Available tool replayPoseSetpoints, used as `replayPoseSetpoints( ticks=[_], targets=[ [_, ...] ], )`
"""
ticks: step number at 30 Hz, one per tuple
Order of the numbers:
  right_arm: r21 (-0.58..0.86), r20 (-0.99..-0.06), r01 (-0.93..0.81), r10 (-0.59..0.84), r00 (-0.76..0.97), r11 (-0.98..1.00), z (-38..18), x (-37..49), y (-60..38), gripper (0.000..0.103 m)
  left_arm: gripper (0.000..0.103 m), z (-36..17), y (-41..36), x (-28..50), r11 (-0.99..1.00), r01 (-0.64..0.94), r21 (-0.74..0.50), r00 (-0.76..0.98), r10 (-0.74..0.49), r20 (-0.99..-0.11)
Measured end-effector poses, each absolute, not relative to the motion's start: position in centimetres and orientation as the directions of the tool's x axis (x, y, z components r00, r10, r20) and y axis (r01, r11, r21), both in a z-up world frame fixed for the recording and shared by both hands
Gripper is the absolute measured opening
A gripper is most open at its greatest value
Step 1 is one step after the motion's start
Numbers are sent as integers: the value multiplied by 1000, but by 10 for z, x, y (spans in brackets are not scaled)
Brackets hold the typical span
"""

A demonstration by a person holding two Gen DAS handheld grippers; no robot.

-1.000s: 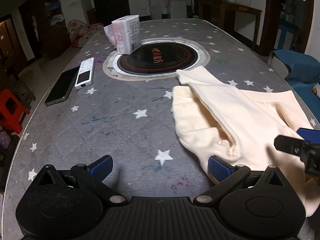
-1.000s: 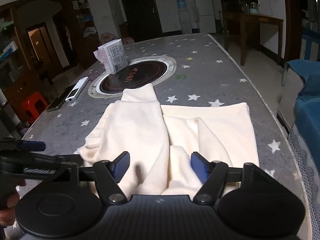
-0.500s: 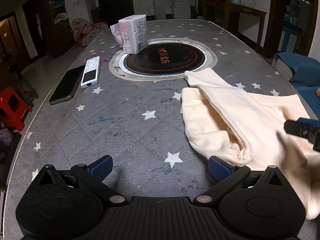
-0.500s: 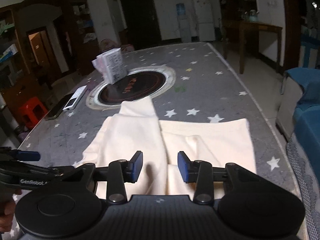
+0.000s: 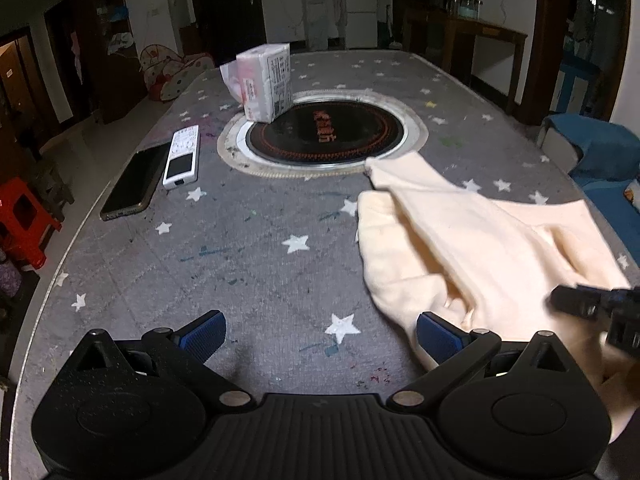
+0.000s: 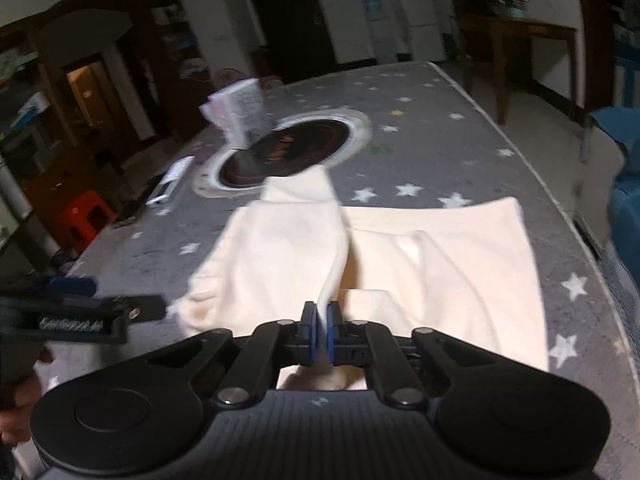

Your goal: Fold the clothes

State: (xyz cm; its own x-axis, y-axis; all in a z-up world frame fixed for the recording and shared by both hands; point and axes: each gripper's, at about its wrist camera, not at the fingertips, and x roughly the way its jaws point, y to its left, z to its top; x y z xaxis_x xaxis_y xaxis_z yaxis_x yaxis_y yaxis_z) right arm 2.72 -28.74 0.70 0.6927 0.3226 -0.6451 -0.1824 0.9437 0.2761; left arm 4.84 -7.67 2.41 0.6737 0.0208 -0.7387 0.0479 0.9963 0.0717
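On the table: grey quilted cloth cover [image 5: 256,264] printed with white stars, stained with small coloured marks, spread over a long table with rounded edges.
Garment: my cream fleece-like sweatshirt [image 5: 472,248] lies on the right half of the table, soft and matte, one sleeve folded across the body with its ribbed cuff pointing at the round cooktop; in the right wrist view [image 6: 400,248] its straight hem runs along the far side.
My right gripper [image 6: 321,330]: blue pads pressed together on a raised ridge of the cream fabric at its near edge, the cloth pulled up into a thin pleat between them.
My left gripper [image 5: 320,334]: blue ribbed pads spread wide, nothing between them; the right-hand pad sits just at the sweatshirt's near corner, whether touching I cannot tell.
Cooktop: black glass round induction plate [image 5: 324,132] set flush in a pale ring, with red characters too small for me to read.
Tissue pack: white plastic-wrapped block [image 5: 266,78] standing on the ring's far-left rim, fine print unreadable.
Left edge: white slim remote control [image 5: 182,158] beside a dark glossy smartphone [image 5: 134,186], lying nearly parallel.
Writing: lettering on my left gripper's body in the right wrist view is blurred, illegible.
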Motion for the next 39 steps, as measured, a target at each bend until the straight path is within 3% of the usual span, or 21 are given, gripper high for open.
replayPoseSetpoints(
  ticks=[5, 13, 17, 21, 24, 33, 39],
  targets=[
    [301, -600, -320, 440, 669, 898, 20, 6, -261, 3, 103, 44, -71, 40, 996, 88, -1, 693, -63, -718],
    [244, -615, -539, 558, 558, 807, 21, -36, -204, 3, 103, 57, -81, 28, 964, 258, -70, 671, -231, -705],
    [207, -639, -588, 563, 524, 782, 12, -51, -189, 4, 103, 41, -94, 30, 951, 309, -21, 644, -226, -731],
    [205, -631, -586, 563, 533, 784, 13, -60, -197, 12, 102, 26, -96, 34, 945, 328, -9, 618, -222, -754],
    [192, -625, -598, 567, 536, 778, 18, -67, -203, 15, 91, 17, -93, 35, 943, 332, -11, 605, -222, -765],
    [188, -602, -526, 521, 605, 829, 44, -71, -256, 17, 46, 4, -88, 31, 934, 357, -22, 587, -243, -772],
    [100, -613, -330, 319, 723, 939, 51, -18, -302, 22, 34, 6, -87, 26, 930, 367, -5, 602, -241, -761]
  ],
)
